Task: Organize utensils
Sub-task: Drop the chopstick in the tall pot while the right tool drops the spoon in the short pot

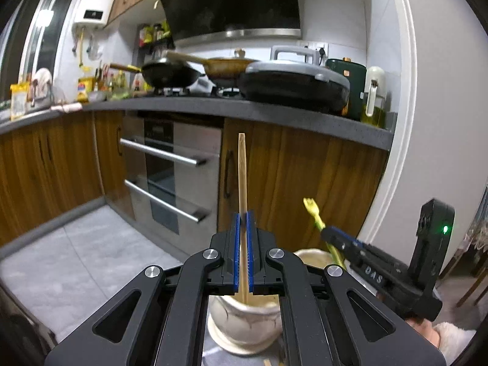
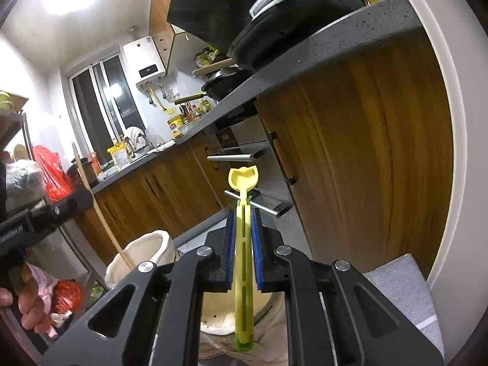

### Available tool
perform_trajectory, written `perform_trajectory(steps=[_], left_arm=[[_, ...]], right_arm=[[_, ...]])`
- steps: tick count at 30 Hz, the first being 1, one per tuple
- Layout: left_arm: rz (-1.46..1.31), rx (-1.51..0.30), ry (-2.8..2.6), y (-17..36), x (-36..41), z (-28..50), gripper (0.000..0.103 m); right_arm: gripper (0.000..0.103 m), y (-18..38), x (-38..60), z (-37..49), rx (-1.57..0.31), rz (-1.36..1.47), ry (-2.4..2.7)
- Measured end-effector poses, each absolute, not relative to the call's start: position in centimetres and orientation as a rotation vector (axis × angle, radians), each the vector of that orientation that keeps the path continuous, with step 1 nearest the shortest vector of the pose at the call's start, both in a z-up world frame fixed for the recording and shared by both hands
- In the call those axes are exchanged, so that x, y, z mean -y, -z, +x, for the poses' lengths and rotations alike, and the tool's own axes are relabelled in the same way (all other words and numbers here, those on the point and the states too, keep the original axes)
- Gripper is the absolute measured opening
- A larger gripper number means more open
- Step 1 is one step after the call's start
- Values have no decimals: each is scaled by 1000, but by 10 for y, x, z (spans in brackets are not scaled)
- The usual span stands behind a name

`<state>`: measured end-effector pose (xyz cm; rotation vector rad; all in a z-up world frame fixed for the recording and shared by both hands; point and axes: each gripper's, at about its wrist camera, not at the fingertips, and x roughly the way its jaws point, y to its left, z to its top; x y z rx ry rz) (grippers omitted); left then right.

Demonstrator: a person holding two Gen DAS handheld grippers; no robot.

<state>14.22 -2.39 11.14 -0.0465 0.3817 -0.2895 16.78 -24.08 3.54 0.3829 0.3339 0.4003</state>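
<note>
My left gripper [image 1: 243,218] is shut on a wooden chopstick [image 1: 242,177]. The chopstick stands upright with its lower end inside a cream ceramic pot [image 1: 244,323] just below the jaws. My right gripper [image 2: 243,213] is shut on a yellow-green plastic spoon [image 2: 243,183], bowl end pointing forward, lower end over a second cream pot [image 2: 219,314]. In the left wrist view the right gripper [image 1: 328,233] holds the spoon [image 1: 312,210] above the second pot [image 1: 314,259]. In the right wrist view the left gripper [image 2: 82,198] holds the chopstick [image 2: 100,213] in its pot [image 2: 146,251].
Wooden kitchen cabinets [image 1: 305,177] and a built-in oven with steel handles [image 1: 161,152] stand close ahead. A grey countertop [image 1: 213,106] above carries pans and bottles. A white door frame [image 1: 396,152] is at the right. Grey cloth [image 2: 402,289] lies by the pots.
</note>
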Motion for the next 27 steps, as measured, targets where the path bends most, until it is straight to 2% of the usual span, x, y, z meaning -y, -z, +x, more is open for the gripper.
perform_trajectory(steps=[5, 17, 27], left_arm=[[-62, -403, 283, -100, 21, 144, 4], [-68, -424, 290, -91, 17, 147, 5], [-27, -468, 269, -79, 25, 144, 5]], right_arm=[[10, -38, 242, 180, -319, 443, -409], [10, -35, 213, 162, -341, 219, -343], [10, -27, 215, 141, -421, 167, -313]])
